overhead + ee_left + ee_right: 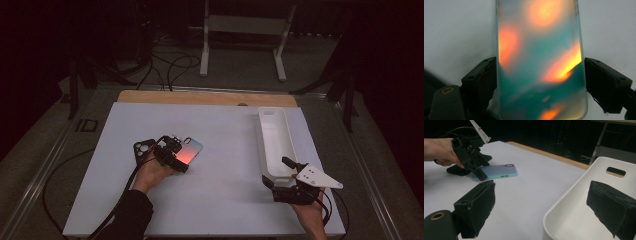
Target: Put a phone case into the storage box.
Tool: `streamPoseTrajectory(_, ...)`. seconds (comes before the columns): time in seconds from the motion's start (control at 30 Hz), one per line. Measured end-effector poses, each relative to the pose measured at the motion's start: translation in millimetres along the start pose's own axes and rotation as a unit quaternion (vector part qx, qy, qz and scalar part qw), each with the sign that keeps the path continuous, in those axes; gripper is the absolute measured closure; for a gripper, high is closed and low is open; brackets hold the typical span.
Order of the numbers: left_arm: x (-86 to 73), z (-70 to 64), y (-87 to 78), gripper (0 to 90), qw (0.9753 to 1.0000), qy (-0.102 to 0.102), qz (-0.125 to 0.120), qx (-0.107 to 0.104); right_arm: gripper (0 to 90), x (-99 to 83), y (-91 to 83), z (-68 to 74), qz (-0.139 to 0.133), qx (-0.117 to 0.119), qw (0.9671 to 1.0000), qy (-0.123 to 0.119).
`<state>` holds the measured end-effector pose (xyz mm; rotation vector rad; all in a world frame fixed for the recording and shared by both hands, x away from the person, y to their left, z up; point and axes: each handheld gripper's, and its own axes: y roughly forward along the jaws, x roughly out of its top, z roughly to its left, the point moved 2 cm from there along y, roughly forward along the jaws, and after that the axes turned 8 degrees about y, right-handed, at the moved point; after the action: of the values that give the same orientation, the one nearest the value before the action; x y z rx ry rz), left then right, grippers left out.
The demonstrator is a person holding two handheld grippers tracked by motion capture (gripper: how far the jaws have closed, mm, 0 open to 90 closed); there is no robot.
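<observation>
White board [220,200], cables on floor [170,65], metal stand [245,25]

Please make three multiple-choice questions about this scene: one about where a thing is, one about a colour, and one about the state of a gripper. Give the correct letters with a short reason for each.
1. Where is the white bin?
A. On the right part of the table
B. On the floor behind the table
C. Under the phone case

2. Which colours show on the phone case between the left gripper's fingers?
A. Plain black
B. Teal with orange patches
C. White with red stripes

3. What is the state of the right gripper?
A. Shut on the phone case
B. Shut on the bin's wall
C. Open, one finger on each side of the bin's near wall

Answers:
1. A, the high view shows the bin lying near the table's right edge.
2. B, the left gripper view shows teal and orange.
3. C, the right gripper view shows a wide gap, one finger outside the bin and one over its inside.
</observation>
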<state>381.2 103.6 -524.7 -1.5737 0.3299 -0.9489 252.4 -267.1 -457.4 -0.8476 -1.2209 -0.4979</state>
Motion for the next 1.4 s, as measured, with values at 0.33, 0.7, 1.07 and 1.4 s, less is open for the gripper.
streamPoseTrajectory(0.33,-0.5,-1.2,-3.0,17.0,0.9997,0.004,-0.014,0.018,8.4,1.7,0.1,-0.1,0.000,-0.001,1.0000,0.001)
streamPoseTrajectory(0.7,-1.7,-1.7,-20.7,17.0,0.9979,-0.002,-0.057,0.030,8.4,2.5,3.1,0.7,0.014,-0.001,0.9999,-0.002)
streamPoseTrajectory(1.07,-5.2,-11.6,-46.2,16.9,0.9936,0.010,-0.104,0.042,8.3,11.1,10.2,-2.5,0.033,0.020,0.9992,0.014)
streamPoseTrajectory(1.4,-8.1,-22.4,-55.4,17.0,0.9910,0.024,-0.124,0.045,8.4,21.0,20.7,-3.2,0.044,0.044,0.9979,0.020)
